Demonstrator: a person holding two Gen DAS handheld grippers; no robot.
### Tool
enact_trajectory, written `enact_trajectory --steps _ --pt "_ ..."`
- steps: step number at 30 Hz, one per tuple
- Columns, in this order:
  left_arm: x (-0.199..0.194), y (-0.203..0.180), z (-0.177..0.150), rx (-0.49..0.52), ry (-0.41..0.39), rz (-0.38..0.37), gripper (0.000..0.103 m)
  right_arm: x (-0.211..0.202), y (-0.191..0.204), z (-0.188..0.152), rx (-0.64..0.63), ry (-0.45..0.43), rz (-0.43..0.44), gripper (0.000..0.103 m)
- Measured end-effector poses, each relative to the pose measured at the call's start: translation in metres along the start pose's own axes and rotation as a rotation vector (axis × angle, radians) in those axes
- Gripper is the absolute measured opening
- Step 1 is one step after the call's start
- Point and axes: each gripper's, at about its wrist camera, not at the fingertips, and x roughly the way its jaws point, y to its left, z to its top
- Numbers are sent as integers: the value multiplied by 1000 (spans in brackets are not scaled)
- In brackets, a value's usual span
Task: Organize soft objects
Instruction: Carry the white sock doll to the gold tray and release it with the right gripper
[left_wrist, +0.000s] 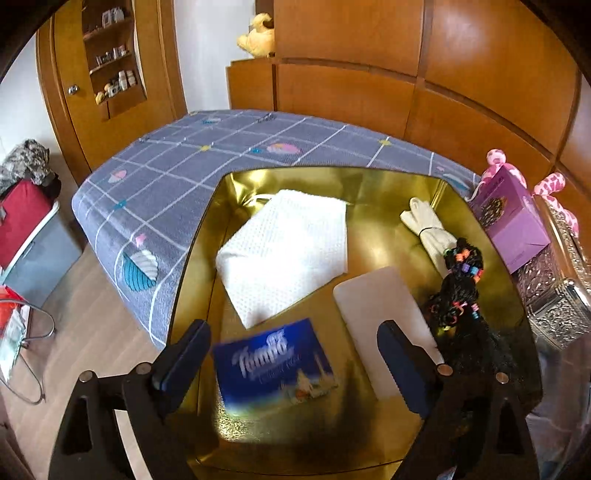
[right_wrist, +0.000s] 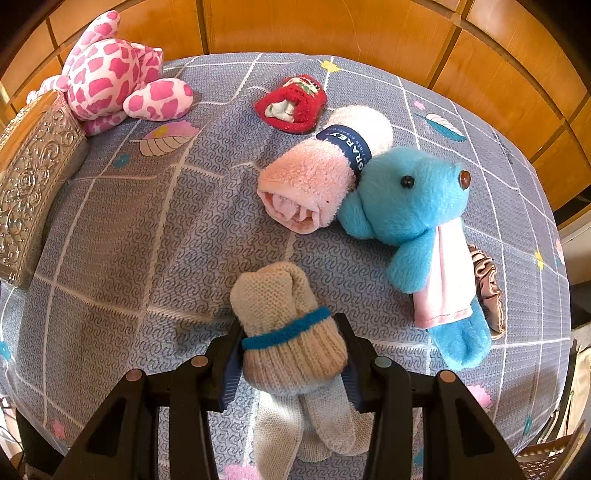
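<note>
In the left wrist view a gold tray (left_wrist: 369, 177) lies on the bed. It holds a folded white towel (left_wrist: 284, 251), a blue Tempo tissue pack (left_wrist: 273, 369), a white pad (left_wrist: 384, 314), rolled white gloves (left_wrist: 428, 225) and a black wig with coloured clips (left_wrist: 461, 288). My left gripper (left_wrist: 291, 358) is open above the tissue pack, which looks blurred. In the right wrist view my right gripper (right_wrist: 291, 350) is shut on a beige knitted sock bundle with a blue band (right_wrist: 288, 325). Beyond lie a rolled pink towel (right_wrist: 314, 177), a blue plush (right_wrist: 417, 221) and a red sock (right_wrist: 291, 103).
A pink spotted plush (right_wrist: 110, 70) and an embossed silver box (right_wrist: 29, 177) stand at the left of the bed. A purple box (left_wrist: 509, 218) sits right of the tray. A brown scrunchie (right_wrist: 487, 284) lies beside the blue plush. Wooden wall panels run behind the bed.
</note>
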Motion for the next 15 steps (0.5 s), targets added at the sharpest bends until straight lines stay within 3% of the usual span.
enact_trajectory --steps 5,10,15 --pt "-11 -6 6 21 -41 -15 100 -7 6 0 -7 -29 -10 42" --pt "-24 -16 11 37 -63 -62 102 -36 25 13 -31 -148 66 41" --pt "-33 -21 13 49 -75 -94 102 -71 68 51 -114 -275 128 41"
